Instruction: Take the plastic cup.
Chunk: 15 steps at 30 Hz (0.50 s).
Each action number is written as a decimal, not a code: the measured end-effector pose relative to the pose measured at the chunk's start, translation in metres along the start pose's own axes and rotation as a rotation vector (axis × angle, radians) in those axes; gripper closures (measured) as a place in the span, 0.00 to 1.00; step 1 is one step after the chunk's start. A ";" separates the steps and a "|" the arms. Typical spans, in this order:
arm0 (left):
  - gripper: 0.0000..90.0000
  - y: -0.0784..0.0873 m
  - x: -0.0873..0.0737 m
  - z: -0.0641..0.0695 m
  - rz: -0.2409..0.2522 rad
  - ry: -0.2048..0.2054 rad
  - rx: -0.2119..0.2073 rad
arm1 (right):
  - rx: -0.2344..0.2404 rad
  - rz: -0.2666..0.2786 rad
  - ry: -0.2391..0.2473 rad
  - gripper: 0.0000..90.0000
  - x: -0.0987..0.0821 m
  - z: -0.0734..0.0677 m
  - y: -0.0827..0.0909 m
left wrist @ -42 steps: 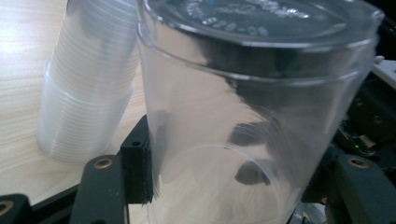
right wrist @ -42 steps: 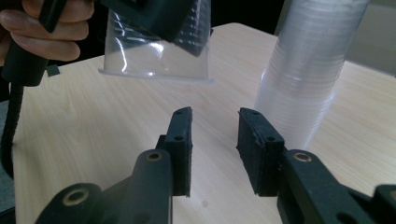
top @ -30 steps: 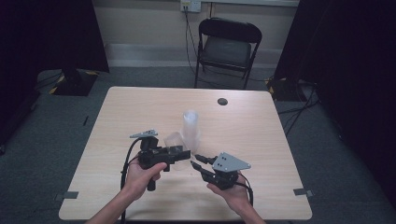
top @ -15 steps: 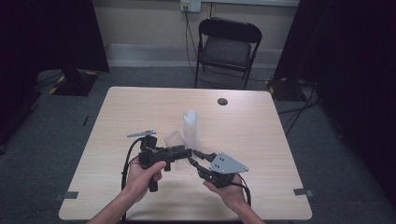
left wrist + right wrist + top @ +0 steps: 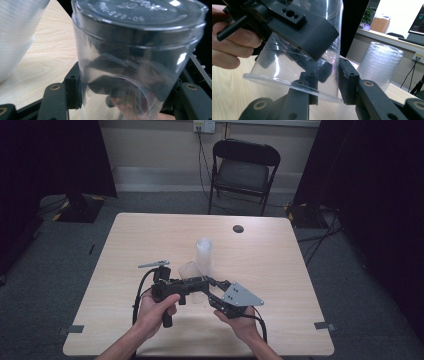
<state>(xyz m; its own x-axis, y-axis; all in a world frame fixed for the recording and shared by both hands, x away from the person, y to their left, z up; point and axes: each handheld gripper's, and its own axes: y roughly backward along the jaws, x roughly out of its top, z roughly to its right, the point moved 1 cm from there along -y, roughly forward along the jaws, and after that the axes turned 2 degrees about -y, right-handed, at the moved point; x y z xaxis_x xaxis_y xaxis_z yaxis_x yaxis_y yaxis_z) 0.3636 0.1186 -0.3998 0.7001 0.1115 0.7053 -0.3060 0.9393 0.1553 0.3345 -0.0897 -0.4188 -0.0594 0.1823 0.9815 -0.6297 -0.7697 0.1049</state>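
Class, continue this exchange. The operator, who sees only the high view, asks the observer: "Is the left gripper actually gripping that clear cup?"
Observer: Yes. In the left gripper view, the left gripper has a pad pressed on each side of the clear cup.
Operator: And the right gripper?
Observer: In its own view, the right gripper straddles the cup's rim, with a gap showing between its pads.
Operator: What is the pale thing behind?
Observer: A stack of clear cups standing on the table.
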 end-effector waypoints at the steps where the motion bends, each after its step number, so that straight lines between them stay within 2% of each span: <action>1: 0.42 -0.001 0.000 0.000 0.004 0.003 -0.004 | -0.004 0.005 0.001 0.80 0.000 0.000 0.000; 10: 0.42 -0.007 -0.004 -0.001 -0.014 0.024 -0.030 | -0.035 0.043 0.016 0.87 0.000 0.001 0.002; 15: 0.39 -0.009 -0.006 -0.003 -0.007 0.033 -0.045 | -0.037 0.036 0.026 0.92 -0.001 0.001 0.003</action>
<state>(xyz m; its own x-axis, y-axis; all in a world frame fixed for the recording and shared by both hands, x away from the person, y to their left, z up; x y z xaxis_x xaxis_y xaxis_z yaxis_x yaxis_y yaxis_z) 0.3643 0.1106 -0.4077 0.7236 0.1145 0.6807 -0.2718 0.9537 0.1285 0.3336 -0.0932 -0.4188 -0.1024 0.1717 0.9798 -0.6552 -0.7528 0.0634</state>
